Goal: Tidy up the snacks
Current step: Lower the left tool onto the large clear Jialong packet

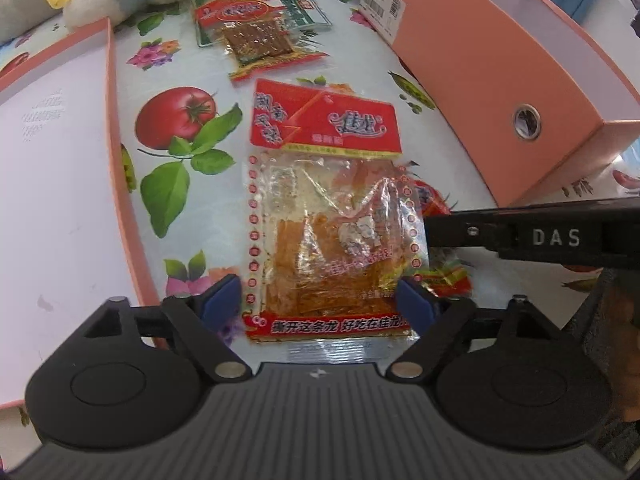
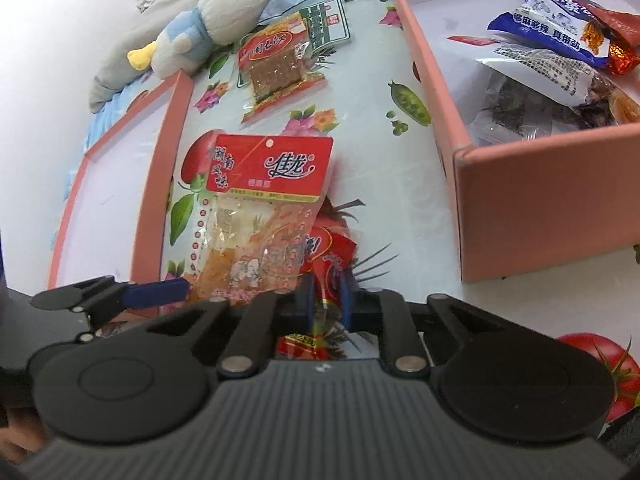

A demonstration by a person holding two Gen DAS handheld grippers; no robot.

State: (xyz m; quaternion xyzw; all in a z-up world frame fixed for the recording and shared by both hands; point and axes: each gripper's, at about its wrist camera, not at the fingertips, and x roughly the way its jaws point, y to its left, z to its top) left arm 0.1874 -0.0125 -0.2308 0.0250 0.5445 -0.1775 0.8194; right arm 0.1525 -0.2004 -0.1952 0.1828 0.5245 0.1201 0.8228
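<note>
right gripper [image 2: 325, 296] clamped on small red snack packet [image 2: 332, 264], low over the counter [image 2: 372, 184]. left gripper [image 1: 320, 304] wide, pads either side of the big red-header snack pack [image 1: 324, 216] lying flat, not squeezing it. brown snack pack [image 1: 256, 40] further out. pink box [image 2: 520, 200] to the right holds more snacks; pink lid [image 1: 52, 180] on the left.

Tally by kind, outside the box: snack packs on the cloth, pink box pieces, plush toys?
Snack packs: 4, large red-topped pack, small red pack, brown pack, green-white pack
Pink box pieces: 2, box, lid
Plush toy: 1
Total: 7
</note>
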